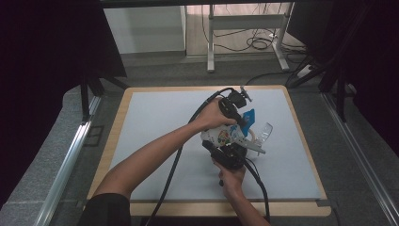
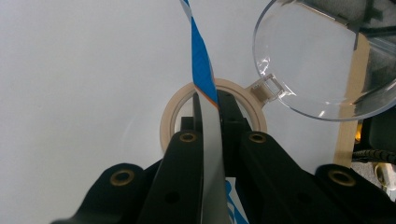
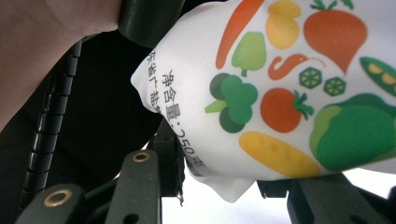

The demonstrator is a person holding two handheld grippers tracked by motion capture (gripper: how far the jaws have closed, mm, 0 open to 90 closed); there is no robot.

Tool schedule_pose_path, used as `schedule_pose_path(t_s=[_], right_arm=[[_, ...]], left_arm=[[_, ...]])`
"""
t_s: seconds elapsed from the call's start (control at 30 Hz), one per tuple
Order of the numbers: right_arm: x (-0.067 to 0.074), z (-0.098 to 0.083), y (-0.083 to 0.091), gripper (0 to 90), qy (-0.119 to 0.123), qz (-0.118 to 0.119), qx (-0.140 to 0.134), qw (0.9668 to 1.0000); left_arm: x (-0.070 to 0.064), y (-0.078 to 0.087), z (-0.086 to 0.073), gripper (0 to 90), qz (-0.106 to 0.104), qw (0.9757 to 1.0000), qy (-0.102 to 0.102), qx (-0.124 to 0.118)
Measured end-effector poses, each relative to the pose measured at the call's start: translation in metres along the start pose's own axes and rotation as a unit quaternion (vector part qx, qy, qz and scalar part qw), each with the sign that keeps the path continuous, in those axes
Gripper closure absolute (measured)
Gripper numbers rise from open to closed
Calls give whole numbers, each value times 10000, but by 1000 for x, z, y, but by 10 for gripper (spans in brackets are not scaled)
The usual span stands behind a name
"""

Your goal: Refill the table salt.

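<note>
Hands meet above the middle of the white bench. Left tool is closed tight on the thin blue-and-white top edge of the pouch, over a tape ring with a clear round lid just beside it. Right tool is partly closed, gripping the white vegetable-printed pouch body between its jaws, held off the bench
</note>
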State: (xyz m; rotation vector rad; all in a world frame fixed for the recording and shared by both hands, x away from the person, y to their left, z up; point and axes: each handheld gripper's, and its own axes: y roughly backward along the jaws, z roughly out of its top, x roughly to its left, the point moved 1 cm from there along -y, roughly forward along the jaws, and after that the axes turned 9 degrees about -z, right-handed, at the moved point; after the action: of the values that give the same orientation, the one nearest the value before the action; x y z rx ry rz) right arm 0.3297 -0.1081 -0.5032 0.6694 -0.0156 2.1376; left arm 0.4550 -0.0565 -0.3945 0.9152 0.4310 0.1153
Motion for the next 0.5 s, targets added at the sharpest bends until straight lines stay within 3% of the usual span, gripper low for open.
schedule_pose_path(t_s=[0.5], right_arm=[[-1,1,1,601,43,8,-15,10000]], left_arm=[[1,-1,0,896,2,10000,0,41]])
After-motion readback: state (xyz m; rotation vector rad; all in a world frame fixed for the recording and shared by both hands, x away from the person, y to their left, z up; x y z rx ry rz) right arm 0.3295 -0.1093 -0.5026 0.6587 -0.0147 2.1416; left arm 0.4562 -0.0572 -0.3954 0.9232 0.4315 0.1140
